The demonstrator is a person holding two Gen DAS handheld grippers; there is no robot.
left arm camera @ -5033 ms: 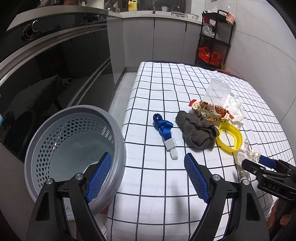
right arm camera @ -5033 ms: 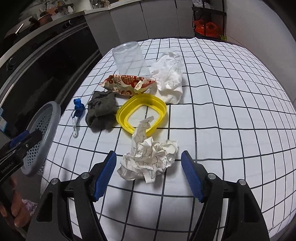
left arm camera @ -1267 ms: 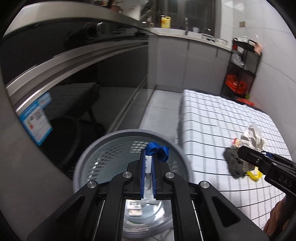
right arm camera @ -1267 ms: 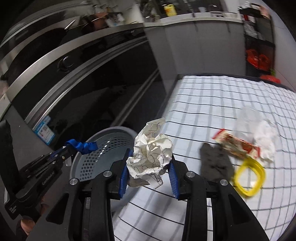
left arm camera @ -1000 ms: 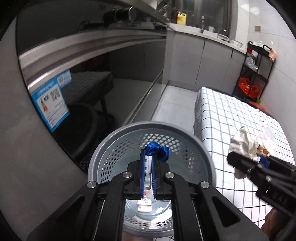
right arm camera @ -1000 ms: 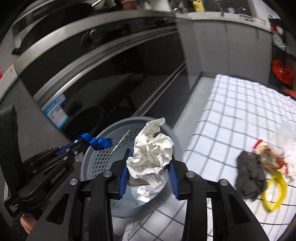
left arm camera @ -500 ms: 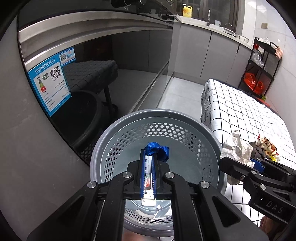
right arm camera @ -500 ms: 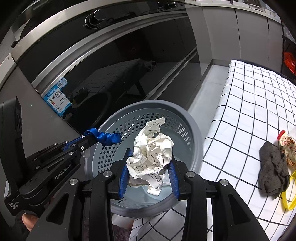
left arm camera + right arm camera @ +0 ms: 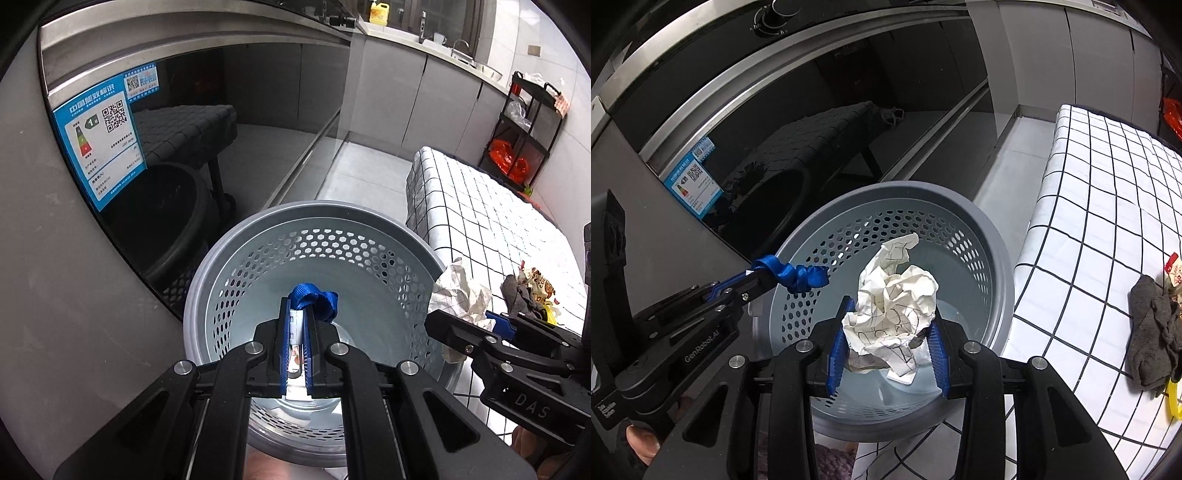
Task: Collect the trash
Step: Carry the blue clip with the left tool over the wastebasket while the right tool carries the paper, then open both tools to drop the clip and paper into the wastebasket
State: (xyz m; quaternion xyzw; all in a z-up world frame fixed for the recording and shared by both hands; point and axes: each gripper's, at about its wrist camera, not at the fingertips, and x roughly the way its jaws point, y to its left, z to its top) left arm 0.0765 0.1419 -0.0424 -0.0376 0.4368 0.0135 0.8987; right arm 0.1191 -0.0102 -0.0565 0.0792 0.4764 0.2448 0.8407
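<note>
— Over the grey basket (image 9: 993, 254), what do the two tongs carry?

— Left tongs (image 9: 296, 334), clamped tight on a blue ribbon loop (image 9: 314, 300) with a white tag pinched flat between the pads. Right tongs (image 9: 888, 343), closed on a crumpled ball of paper (image 9: 894, 306), white with thin dark lines, creased and lumpy.

— And the basket itself?

— Round plastic, a smooth broad rim, the wall pierced with rows of small hexagonal holes, the bottom solid and pale. Both loads hang above its mouth, inside the rim's circle.

— What lies around it?

— Just beside it, to the right, the bench (image 9: 1108, 206) under a white cloth with a black grid. On that cloth sit a limp grey rag (image 9: 1148, 325), a printed snack wrapper (image 9: 539, 282) and a yellow plastic ring (image 9: 1174, 402), bunched together well away from the basket. To the left, a glossy dark oven door (image 9: 849, 96) with a steel trim and a blue label (image 9: 101, 136).

— Room to move?

— The basket's rim nearly touches the bench edge; pale floor tiles run open behind it toward grey cabinets.
</note>
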